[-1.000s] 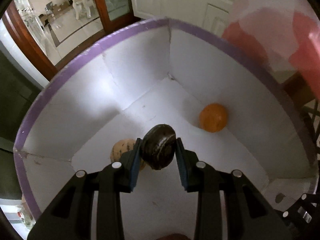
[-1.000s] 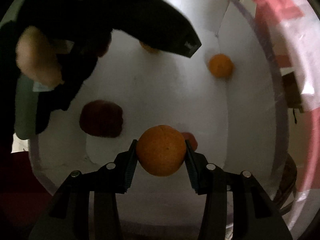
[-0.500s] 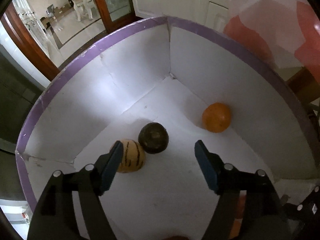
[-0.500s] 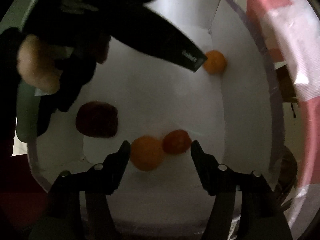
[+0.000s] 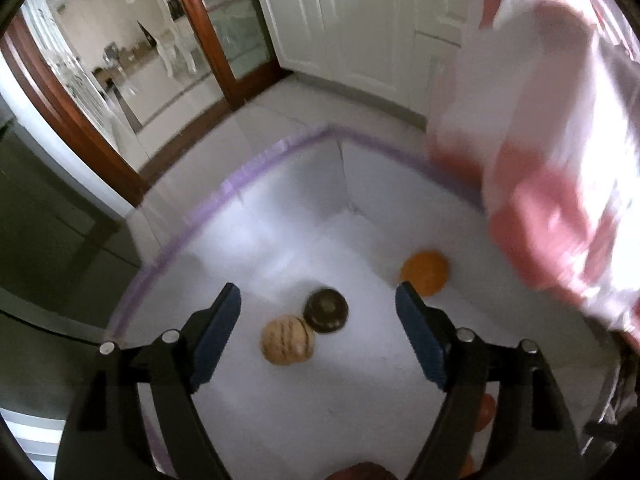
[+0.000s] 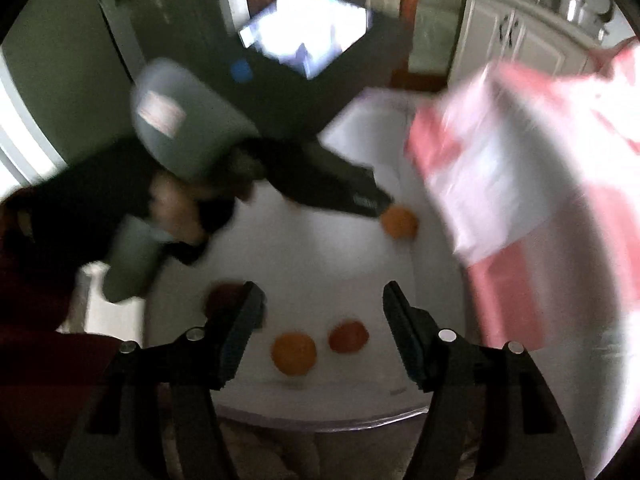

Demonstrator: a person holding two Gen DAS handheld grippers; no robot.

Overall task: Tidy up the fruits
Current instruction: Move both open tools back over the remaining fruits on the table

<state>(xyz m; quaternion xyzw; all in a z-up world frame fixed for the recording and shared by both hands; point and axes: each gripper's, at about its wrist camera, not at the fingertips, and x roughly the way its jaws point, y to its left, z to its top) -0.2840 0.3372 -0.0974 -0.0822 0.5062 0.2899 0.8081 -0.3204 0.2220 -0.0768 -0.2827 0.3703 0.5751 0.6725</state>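
**Both grippers empty above the box, fruit lying loose below**

The left gripper (image 5: 318, 332) has its jaws spread wide with nothing between them. Through the gap, on the floor of the white box (image 5: 280, 216), lie a dark round fruit (image 5: 326, 311) and a tan striped fruit (image 5: 286, 340), touching each other, the dark one farther from the gripper and slightly to its right. Farther out and to the right, close to the box wall, sits an orange (image 5: 425, 272), well apart from that pair. None of these has a long axis worth speaking of; all are roughly round, so approach angle matters little.

The right gripper (image 6: 322, 334) is likewise spread and holds nothing. Framed between its fingers on the box floor are an orange fruit (image 6: 294, 353) and, just beside it to the right, a redder fruit (image 6: 348, 336). A dark red fruit (image 6: 222, 300) lies partly hidden behind the left finger. Beyond, the far orange (image 6: 399, 222) rests near the wall, with the tip of the other gripper close over it in this blurred view. A pink and white bag (image 6: 520, 184) hangs at the right.

Five or six fruits appear to be in the box already. Any further fruit probably lies outside it, perhaps in the bag, which is on the right arm's side, so that arm seems better placed.
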